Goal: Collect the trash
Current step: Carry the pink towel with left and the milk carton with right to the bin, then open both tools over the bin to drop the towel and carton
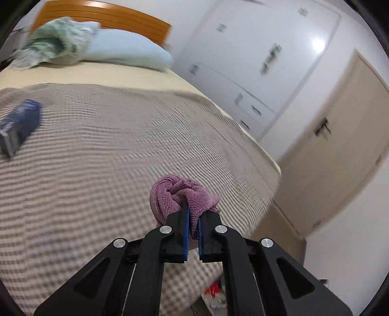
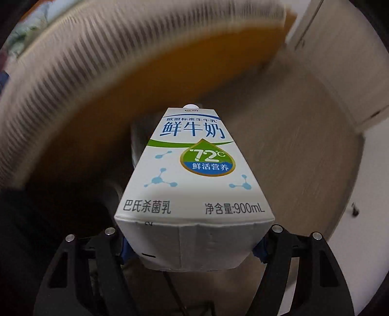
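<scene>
My left gripper [image 1: 193, 216] is shut on a crumpled purple cloth [image 1: 175, 197], held above the striped bedspread [image 1: 97, 170] near the bed's foot corner. A dark blue packet [image 1: 20, 124] lies on the bedspread at the far left. In the right wrist view, my right gripper [image 2: 194, 248] is shut on a white 900 mL milk carton [image 2: 194, 175], its pads pressing the carton's base at both sides. The carton points away from the camera, cap end down toward the floor [image 2: 291, 158]. The picture around the carton is blurred by motion.
A light blue pillow [image 1: 131, 52] and a green blanket [image 1: 56, 43] lie by the wooden headboard [image 1: 109, 15]. White wardrobe doors [image 1: 255, 60] and a beige door [image 1: 340, 136] stand past the bed. A bag with red-and-white trash [image 1: 214, 291] sits on the floor below the bed's corner.
</scene>
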Action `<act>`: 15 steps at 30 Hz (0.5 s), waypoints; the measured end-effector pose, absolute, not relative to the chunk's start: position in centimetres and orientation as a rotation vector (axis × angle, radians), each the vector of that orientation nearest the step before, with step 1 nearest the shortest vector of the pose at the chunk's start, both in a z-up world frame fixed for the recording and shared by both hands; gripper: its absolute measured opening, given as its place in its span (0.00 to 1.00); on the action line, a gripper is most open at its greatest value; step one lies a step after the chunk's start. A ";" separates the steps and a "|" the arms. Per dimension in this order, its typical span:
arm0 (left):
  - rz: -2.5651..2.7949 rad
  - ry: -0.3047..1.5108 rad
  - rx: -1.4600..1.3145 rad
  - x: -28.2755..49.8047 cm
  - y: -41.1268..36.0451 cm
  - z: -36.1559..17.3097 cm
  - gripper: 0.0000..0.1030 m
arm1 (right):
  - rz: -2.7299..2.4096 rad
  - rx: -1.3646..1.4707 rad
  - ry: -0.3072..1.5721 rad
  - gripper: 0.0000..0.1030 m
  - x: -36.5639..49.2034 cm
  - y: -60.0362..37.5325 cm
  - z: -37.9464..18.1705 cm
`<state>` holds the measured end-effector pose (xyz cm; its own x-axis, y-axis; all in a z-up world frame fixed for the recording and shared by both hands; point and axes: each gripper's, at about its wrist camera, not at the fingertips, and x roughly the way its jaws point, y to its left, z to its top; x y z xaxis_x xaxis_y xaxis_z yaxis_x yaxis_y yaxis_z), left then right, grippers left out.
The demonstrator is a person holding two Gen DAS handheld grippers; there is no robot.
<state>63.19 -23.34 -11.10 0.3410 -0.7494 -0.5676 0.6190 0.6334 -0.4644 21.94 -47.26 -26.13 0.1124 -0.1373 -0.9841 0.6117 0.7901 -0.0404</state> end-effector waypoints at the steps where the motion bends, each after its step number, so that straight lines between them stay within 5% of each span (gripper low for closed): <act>1: -0.909 0.841 -0.151 62.6 -24.3 -11.4 0.02 | -0.567 0.440 1.380 0.69 22.1 -47.3 -27.7; 15: -0.874 0.909 -0.087 63.8 -27.1 -14.7 0.02 | -0.349 0.428 1.485 0.69 32.5 -48.4 -39.9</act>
